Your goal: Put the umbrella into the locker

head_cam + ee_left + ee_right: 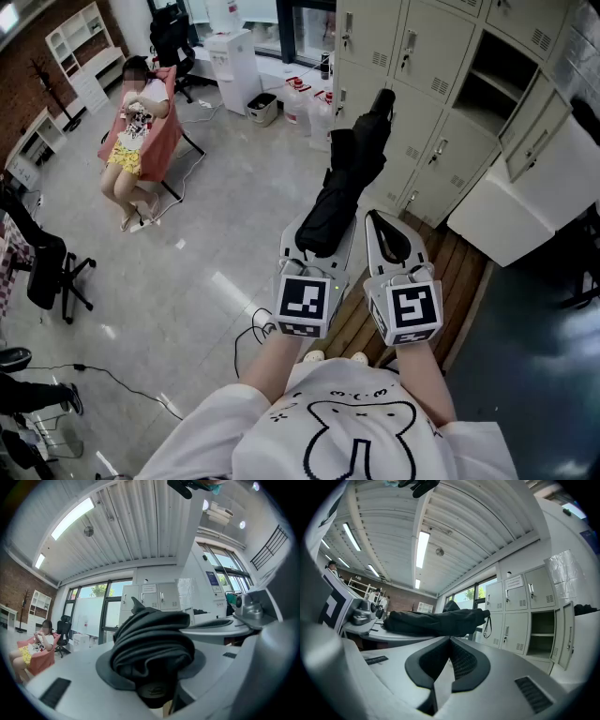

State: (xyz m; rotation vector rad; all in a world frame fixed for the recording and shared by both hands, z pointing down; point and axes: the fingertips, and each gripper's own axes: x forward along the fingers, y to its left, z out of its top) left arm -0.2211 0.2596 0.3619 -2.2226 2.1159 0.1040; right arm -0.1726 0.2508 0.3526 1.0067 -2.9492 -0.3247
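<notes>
Closest in, the wearer's white T-shirt [347, 431] carries a rabbit outline drawn in black and no words. Just past it, the left hand-held gripper [319, 246] is clamped on a black folded umbrella [352, 173]. The umbrella runs on ahead of its jaw tips, pointing toward a bank of beige lockers [412, 103]. The right hand-held gripper [376, 221] is just beside the left one, jaws together and holding nothing. Each marker cube shows only a black-and-white square pattern. The open locker compartment [492, 80] lies ahead of the right hand-held gripper and off to its right, apart from the umbrella's far end. A seated person [136, 122] is far off to the left of the left hand-held gripper.

In the left gripper view, the umbrella's rolled black cloth fills the gap between the two white jaws, which press on the bundle from either side. The dark round end below the cloth has faint marks that cannot be read. Closed lockers stand straight ahead beyond it.

In the right gripper view, the two black pads [464, 660] meet at their tips with nothing between them. The umbrella lies just to the left, crosswise, with a wrist strap [487, 626] dangling from its far end. Ahead and to the right, the open compartment has its door [568, 634] swung out. The paper labels [513, 581] on the upper doors are too small to read.
</notes>
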